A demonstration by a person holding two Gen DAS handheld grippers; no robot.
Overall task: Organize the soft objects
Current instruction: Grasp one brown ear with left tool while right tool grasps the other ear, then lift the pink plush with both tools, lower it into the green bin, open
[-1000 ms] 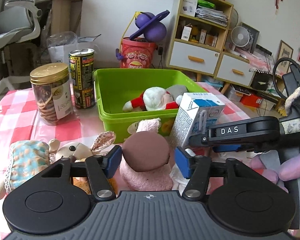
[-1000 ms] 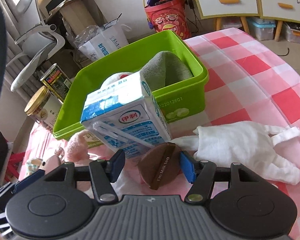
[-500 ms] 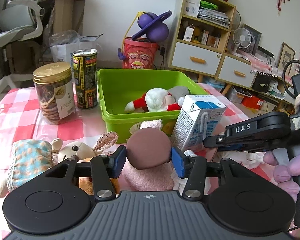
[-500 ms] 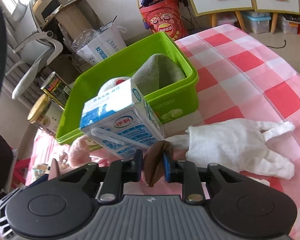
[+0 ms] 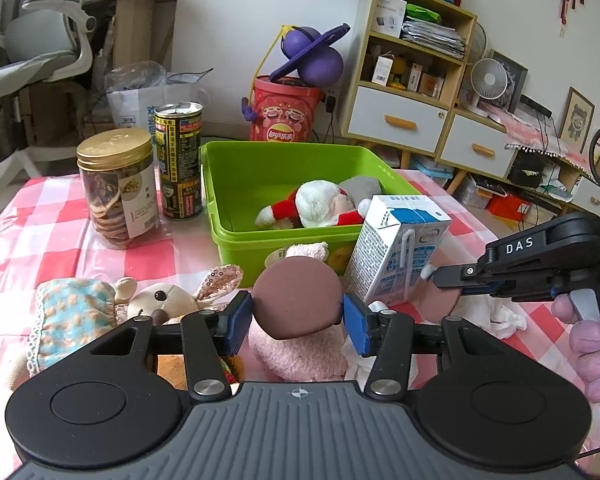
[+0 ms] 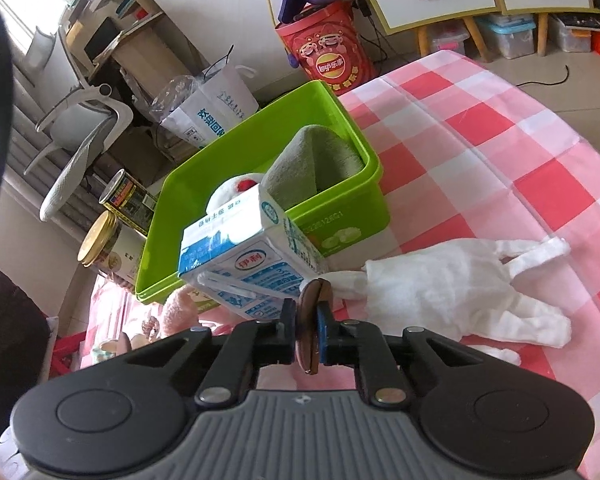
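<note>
The right gripper [image 6: 307, 326] has just squeezed shut on one brown sole [image 6: 309, 330], and the left gripper [image 5: 298, 322] has pinched the pink slipper's brown sole [image 5: 298, 302], so both slippers look ready to lift toward the green bin [image 5: 236, 178].

Gold-lidded clear cookie jar [image 5: 118, 188] and dark printed tin can [image 5: 179, 160] near table's far left edge; blue-white milk carton [image 5: 396, 254] mid-table.

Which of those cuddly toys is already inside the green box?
The red-and-white Santa plush lies in the green box; the bunny plush and pink plush lie outside on the tablecloth.
</note>
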